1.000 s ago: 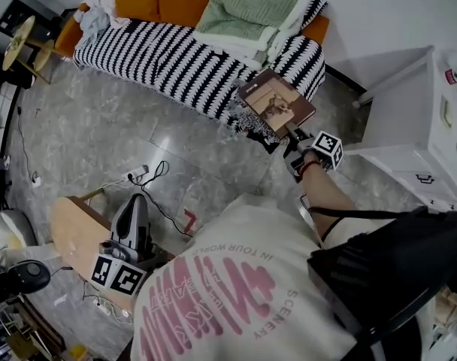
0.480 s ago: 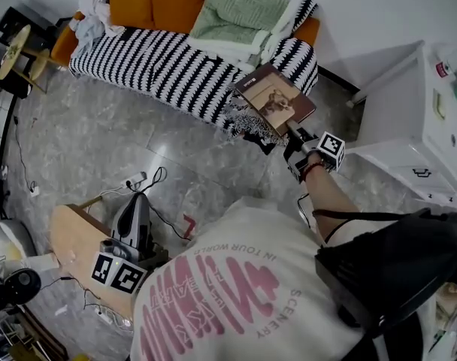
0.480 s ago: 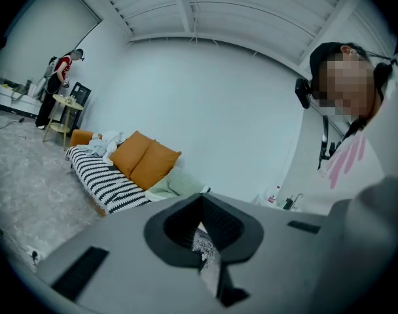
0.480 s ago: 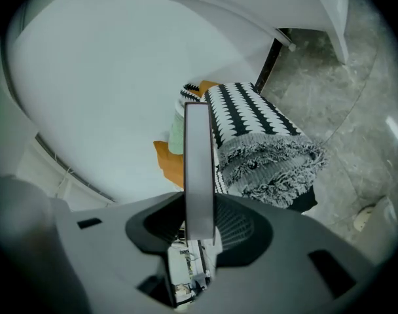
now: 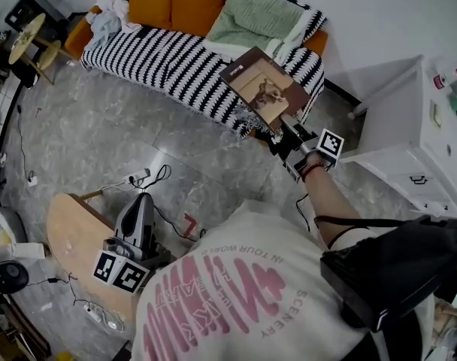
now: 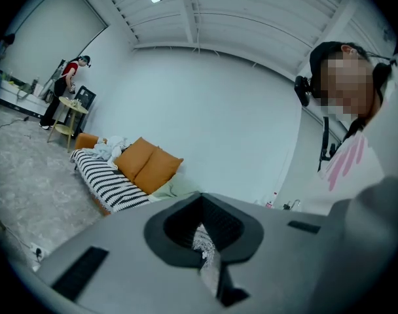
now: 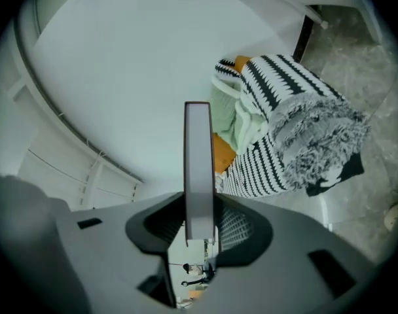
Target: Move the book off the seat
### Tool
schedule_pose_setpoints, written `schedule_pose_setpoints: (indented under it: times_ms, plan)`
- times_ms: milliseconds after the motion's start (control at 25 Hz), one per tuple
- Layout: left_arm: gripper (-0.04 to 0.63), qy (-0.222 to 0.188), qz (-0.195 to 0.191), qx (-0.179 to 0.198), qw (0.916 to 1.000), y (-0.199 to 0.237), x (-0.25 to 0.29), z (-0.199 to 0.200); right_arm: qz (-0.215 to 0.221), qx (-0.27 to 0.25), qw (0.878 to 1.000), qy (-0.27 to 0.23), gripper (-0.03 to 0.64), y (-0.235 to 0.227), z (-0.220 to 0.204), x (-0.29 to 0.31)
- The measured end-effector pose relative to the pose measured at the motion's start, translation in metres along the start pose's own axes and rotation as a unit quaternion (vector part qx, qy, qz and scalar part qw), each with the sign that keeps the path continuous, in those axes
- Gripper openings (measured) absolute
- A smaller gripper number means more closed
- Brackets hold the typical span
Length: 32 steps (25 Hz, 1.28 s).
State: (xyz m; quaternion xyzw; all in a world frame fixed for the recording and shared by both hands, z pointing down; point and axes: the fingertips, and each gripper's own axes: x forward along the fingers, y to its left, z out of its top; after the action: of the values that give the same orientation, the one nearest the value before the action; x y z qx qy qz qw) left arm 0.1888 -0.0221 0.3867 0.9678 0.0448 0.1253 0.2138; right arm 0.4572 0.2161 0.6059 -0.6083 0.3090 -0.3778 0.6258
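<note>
Brown-covered book [image 5: 266, 89] hangs in the air above the end of the striped sofa [image 5: 161, 59], apart from the seat. Its lower edge is clamped between the fingers [image 7: 237, 227] of the right gripper [image 5: 281, 126]. Left gripper [image 5: 140, 201] hovers low beside a wooden panel [image 5: 71, 232], fingers almost together, holding nothing.

Sofa [image 5: 176, 2]: orange. Throw [image 5: 161, 59] over its seat: black-and-white stripes. Blanket [image 5: 262, 21] at sofa's right end: pale green. Book [image 5: 266, 89] at sofa's front edge: brown cover, tan picture. Floor [image 5: 86, 119] before sofa: grey, marbled. Cabinet [image 5: 409, 126] right of sofa: white.
</note>
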Motion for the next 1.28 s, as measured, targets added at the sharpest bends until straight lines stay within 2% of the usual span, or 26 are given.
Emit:
schedule_pose_setpoints:
  times_ms: [280, 680, 920, 1280]
  plan:
    - [0.008, -0.028, 0.041, -0.007, 0.9987, 0.013, -0.065, 0.008, 0.054, -0.006, 0.997, 0.051, 0.149, 0.049, -0.061, 0.033]
    - [0.008, -0.078, 0.1, -0.025, 0.9917, 0.029, -0.14, 0.004, 0.063, -0.017, 0.989, 0.131, 0.149, 0.069, -0.136, 0.061]
    - [0.008, -0.1, 0.131, -0.031, 0.9858, 0.034, -0.18, 0.0, 0.082, -0.011, 0.978, 0.19, 0.149, 0.083, -0.192, 0.077]
    - [0.008, -0.127, 0.183, -0.041, 0.9739, 0.041, -0.252, -0.016, 0.087, -0.012, 0.959, 0.27, 0.149, 0.088, -0.282, 0.092]
